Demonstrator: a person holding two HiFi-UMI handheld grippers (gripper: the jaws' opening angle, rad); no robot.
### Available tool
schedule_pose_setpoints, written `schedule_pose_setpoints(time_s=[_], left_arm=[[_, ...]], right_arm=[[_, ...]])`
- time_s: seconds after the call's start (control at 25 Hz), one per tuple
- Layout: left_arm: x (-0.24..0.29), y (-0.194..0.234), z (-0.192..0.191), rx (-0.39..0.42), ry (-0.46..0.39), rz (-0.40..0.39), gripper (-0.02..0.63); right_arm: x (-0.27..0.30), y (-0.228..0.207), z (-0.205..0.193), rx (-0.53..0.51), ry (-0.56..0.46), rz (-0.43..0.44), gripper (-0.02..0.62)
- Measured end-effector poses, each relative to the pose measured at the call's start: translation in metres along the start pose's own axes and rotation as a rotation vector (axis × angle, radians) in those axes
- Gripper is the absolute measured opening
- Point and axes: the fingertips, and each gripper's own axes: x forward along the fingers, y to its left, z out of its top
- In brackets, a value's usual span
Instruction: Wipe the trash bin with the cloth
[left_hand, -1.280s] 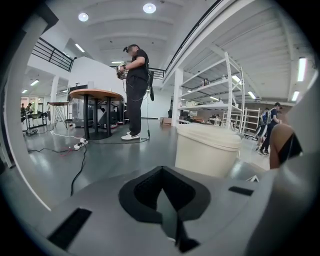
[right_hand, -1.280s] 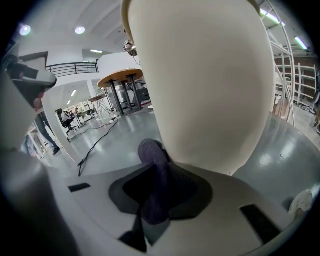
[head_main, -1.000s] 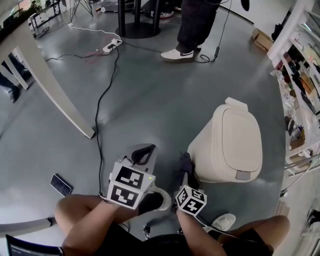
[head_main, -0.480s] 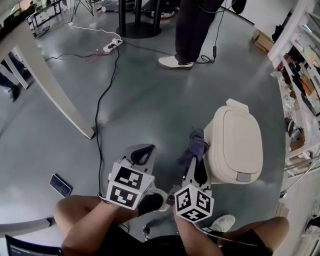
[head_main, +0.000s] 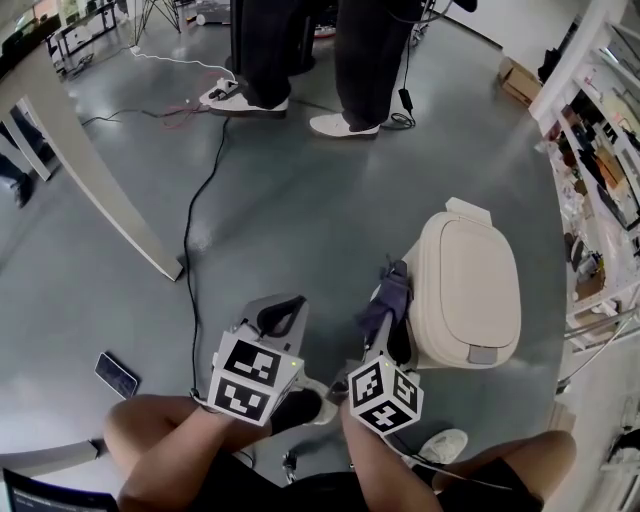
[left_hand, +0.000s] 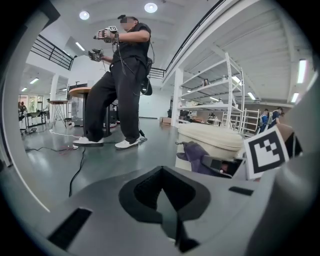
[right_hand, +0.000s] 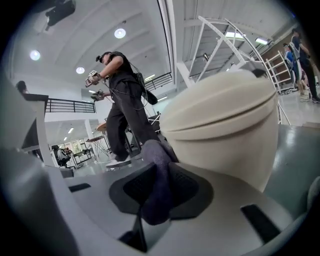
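Since a moment ago, a second pair of dark-trousered legs has stepped in beside the standing person at the far end of the floor. My right gripper has barely shifted from its place at the bin.

That gripper is clenched on the cloth, a purple-grey wad bunched between the dark pads and spilling over their front. The cloth lies up against the left wall of the trash bin, just under the rim of its closed lid. The bin is cream-coloured and stands upright on the floor, close to my right knee.

My left gripper hovers apart from the bin, over the floor, with its jaws drawn together on nothing.

The floor is smooth grey concrete with a dull sheen. A black cable runs across it toward a power strip beside the white shoes. A phone lies flat near my left knee, and a white slanted support crosses the left side. White shelving with small goods lines the right wall, and a cardboard box sits beyond it. Round ceiling lights shine overhead.
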Motion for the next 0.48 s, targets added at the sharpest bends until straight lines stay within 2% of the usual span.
schedule_pose_setpoints(time_s=[0.48], left_arm=[[0.002, 0.004, -0.005, -0.007, 0.007, 0.0, -0.003]], right_arm=[[0.028, -0.033, -0.076, 0.04, 0.171, -0.085, 0.08]])
